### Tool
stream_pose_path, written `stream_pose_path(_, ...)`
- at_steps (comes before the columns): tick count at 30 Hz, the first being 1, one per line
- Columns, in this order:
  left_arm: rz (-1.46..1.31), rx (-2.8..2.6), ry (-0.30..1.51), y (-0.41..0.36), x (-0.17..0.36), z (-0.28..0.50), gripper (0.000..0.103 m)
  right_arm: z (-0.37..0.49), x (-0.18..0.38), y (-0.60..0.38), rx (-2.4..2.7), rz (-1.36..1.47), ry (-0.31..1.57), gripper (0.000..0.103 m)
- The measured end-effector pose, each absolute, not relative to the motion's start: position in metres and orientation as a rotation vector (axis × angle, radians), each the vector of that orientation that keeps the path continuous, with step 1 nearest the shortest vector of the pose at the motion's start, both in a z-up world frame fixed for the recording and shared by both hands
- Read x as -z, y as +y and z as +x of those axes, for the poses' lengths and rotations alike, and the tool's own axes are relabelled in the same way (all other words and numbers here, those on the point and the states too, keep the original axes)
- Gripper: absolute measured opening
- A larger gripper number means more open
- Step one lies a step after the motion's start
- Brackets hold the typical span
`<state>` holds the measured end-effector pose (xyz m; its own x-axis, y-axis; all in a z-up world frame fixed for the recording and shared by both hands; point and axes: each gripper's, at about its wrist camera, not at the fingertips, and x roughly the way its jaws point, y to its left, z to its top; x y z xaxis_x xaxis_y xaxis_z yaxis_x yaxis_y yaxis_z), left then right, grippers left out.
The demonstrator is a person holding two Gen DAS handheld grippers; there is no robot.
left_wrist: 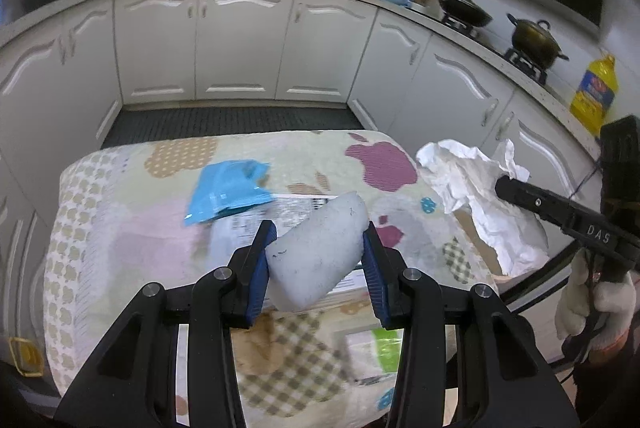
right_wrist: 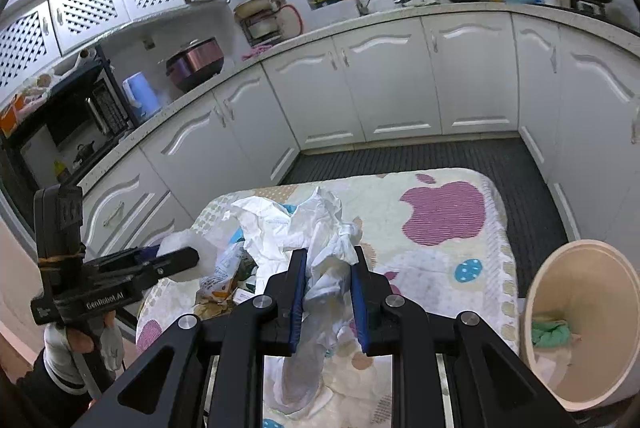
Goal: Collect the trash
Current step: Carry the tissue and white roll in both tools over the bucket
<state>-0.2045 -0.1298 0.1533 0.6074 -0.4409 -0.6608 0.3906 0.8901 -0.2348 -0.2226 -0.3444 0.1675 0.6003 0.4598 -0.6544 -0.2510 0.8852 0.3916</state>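
My left gripper [left_wrist: 318, 254] is shut on a pale grey-white lump of foam-like trash [left_wrist: 320, 252], held above the cloth-covered table [left_wrist: 132, 228]. My right gripper [right_wrist: 329, 286] is shut on a crumpled white paper sheet [right_wrist: 304, 228], which hangs above the table's right side; the same paper [left_wrist: 476, 195] and the right gripper's black finger [left_wrist: 532, 201] show at the right of the left wrist view. A blue plastic wrapper [left_wrist: 226, 187] and printed paper [left_wrist: 256, 220] lie on the cloth. A beige trash bin [right_wrist: 580, 324] with green scrap inside stands right of the table.
White kitchen cabinets [left_wrist: 240, 39] wrap around the table on three sides, with a dark floor mat [left_wrist: 232, 119] between. More wrappers and scraps [right_wrist: 228, 284] lie on the table's left part. A gloved hand [right_wrist: 80, 344] holds the left gripper's handle. A yellow oil bottle [left_wrist: 594, 93] stands on the counter.
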Motion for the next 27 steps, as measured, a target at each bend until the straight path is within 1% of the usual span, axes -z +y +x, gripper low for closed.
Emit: stream_pose_path(27, 0.065, 0.644, 0.772, -0.249, -0.159, -0.218, 0.04, -0.255, -0.168, -0.429, -0.248, 0.357, 0.806, 0.02)
